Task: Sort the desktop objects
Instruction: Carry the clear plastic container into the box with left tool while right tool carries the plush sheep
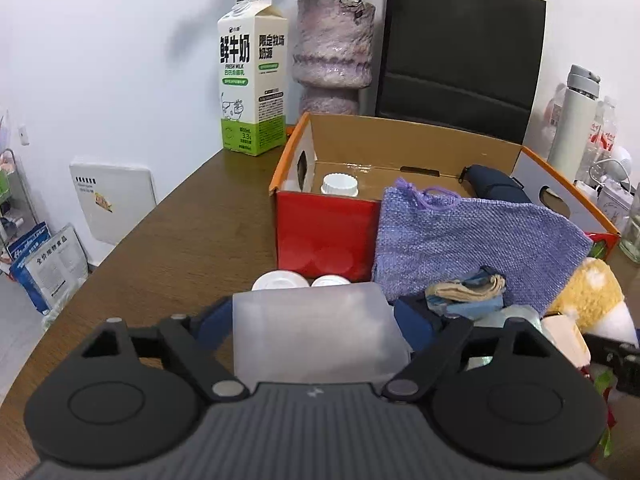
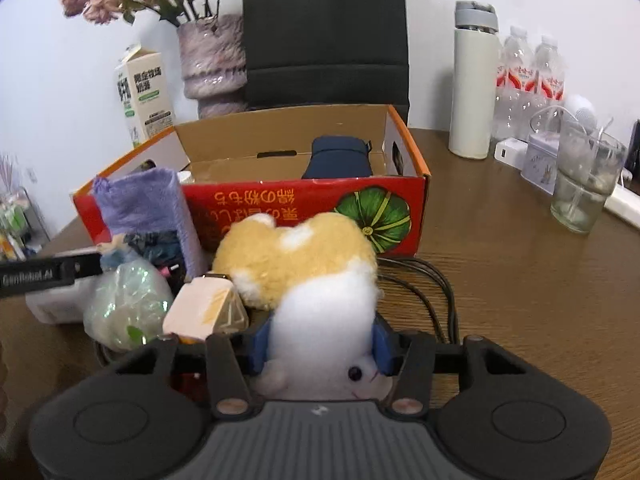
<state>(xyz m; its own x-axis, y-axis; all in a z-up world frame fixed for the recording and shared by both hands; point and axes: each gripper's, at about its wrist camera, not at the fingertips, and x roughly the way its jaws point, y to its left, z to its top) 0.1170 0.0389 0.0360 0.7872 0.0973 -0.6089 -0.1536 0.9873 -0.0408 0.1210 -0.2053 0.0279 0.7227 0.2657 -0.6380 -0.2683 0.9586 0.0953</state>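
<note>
Showing right gripper (image 2: 320, 350) jaws clamped on soft, light yellow-and-white plush hamster (image 2: 316, 276), best held mid-body, and left gripper (image 1: 316, 328) jaws closed on stiff translucent plastic box (image 1: 316, 328).

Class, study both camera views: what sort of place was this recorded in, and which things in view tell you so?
Probably a home or small office desk. A wooden table against a white wall carries everyday clutter: a milk carton, a vase of flowers, a thermos and water bottles, plus a cardboard box for sorting.
</note>
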